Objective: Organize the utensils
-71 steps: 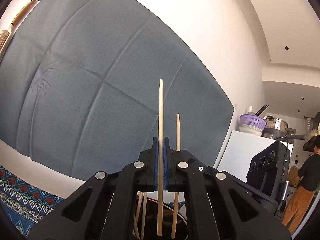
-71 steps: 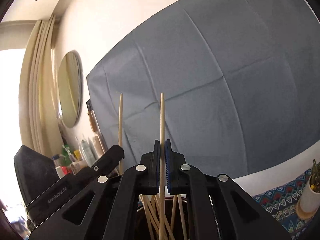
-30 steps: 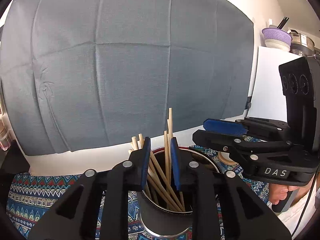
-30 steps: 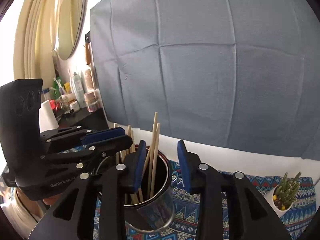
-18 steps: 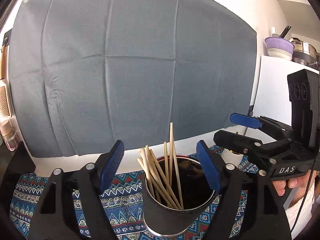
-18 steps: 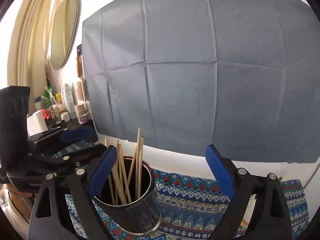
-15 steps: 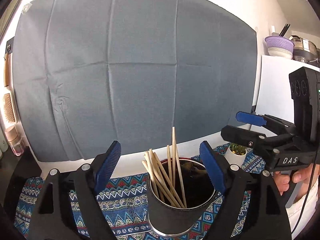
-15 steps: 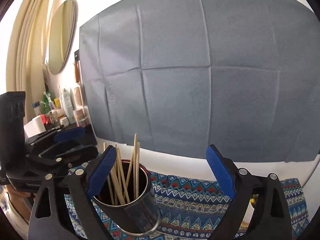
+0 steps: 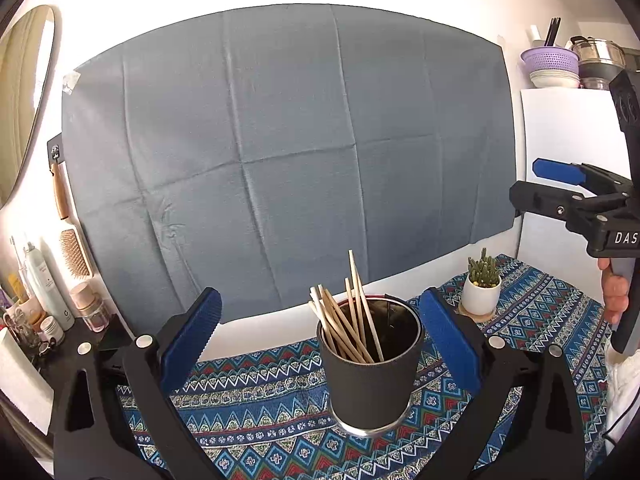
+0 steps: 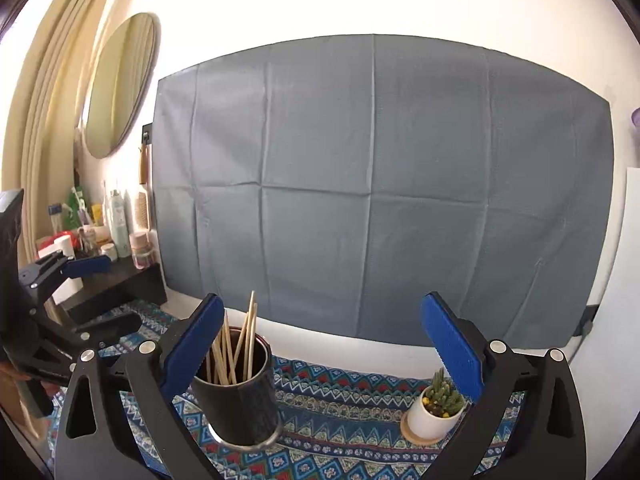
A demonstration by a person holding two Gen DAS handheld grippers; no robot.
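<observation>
Here, item one: the chopsticks (image 9: 347,312), a bundle of pale wooden sticks standing in the dark cup (image 9: 372,376). Their long axes run near upright, tips fanned and leaning toward your left gripper's left finger side. The cup sits straight ahead of your left gripper (image 9: 318,332) and a little below it, framed between the two blue pads without touching either.

Item two: left gripper, jaws spread wide, holding nothing.

Item three: right gripper (image 10: 320,340), jaws likewise spread wide and empty. From it the cup lies ahead and off to the left, partly behind its left finger (image 10: 196,340). Your left hand is judged the nearer and better aligned, should any stick need straightening.

Item four: small potted cactus (image 10: 438,408) on a wooden coaster, ahead-right of both grippers, well apart from the cup; nothing stands between cup and left gripper.

Item five: patterned blue cloth (image 9: 256,412) under the cup and cactus. No loose utensil shows on it, so the sorting looks largely done.

Item six: grey backdrop sheet (image 9: 288,152), far ahead.
</observation>
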